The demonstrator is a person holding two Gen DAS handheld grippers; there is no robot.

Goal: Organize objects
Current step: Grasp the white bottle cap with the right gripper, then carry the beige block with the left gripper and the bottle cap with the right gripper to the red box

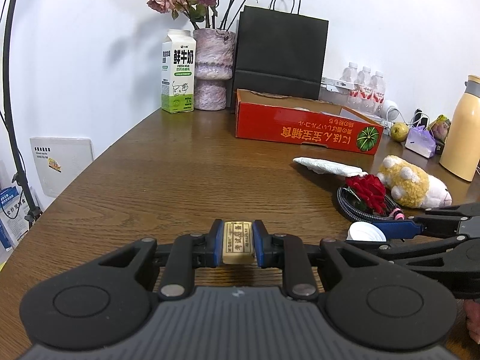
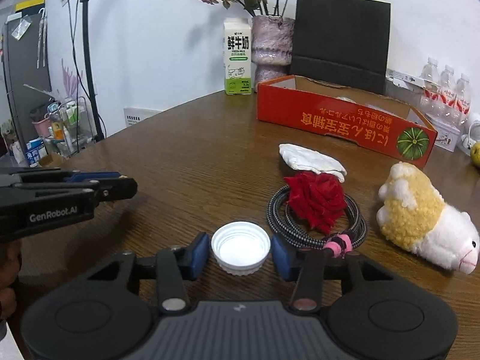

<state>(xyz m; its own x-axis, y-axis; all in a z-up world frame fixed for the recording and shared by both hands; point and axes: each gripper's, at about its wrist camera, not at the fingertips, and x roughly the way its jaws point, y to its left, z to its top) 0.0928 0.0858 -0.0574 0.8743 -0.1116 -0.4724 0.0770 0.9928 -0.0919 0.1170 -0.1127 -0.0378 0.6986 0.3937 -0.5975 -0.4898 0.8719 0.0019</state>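
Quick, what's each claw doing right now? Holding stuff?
Left gripper: closed, holding the beige eraser.
Right gripper: open around the white bottle cap, pads not yet touching it.

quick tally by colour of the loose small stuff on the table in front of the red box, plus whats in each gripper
white: 2, bottle cap, crumpled tissue
red: 1, fabric rose
black-grey: 1, coiled cable
yellow and white: 1, plush sheep
beige: 1, eraser
total: 6
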